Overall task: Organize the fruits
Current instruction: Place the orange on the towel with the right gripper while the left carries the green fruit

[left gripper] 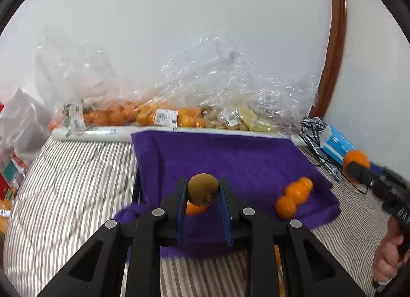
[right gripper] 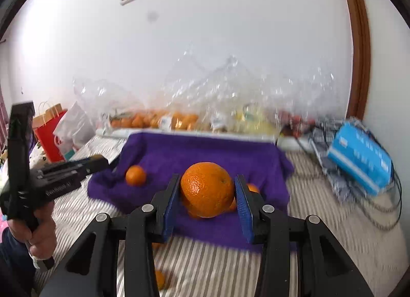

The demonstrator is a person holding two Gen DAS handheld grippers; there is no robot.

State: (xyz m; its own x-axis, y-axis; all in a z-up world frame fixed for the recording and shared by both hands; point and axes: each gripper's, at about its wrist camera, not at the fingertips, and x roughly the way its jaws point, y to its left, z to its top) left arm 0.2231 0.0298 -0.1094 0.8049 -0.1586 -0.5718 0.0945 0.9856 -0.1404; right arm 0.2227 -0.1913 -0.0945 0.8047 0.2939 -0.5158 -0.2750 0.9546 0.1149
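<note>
My left gripper (left gripper: 203,189) is shut on a brown kiwi (left gripper: 203,189) and holds it above a purple towel (left gripper: 230,158). A small orange (left gripper: 194,208) lies on the towel just below the kiwi. Three small oranges (left gripper: 294,198) lie together on the towel's right side. My right gripper (right gripper: 207,190) is shut on a large orange (right gripper: 207,189) above the same purple towel (right gripper: 205,150). A small orange (right gripper: 135,175) lies on the towel to the left. The right gripper (left gripper: 358,168) with its orange also shows at the right edge of the left wrist view.
Clear plastic bags of oranges (left gripper: 123,115) and other fruit line the wall behind the towel. A blue box (right gripper: 358,153) and cables lie at the right. A red paper bag (right gripper: 50,135) stands at the left. The striped bedcover (left gripper: 71,181) lies under everything. A loose orange (right gripper: 160,279) lies near the front.
</note>
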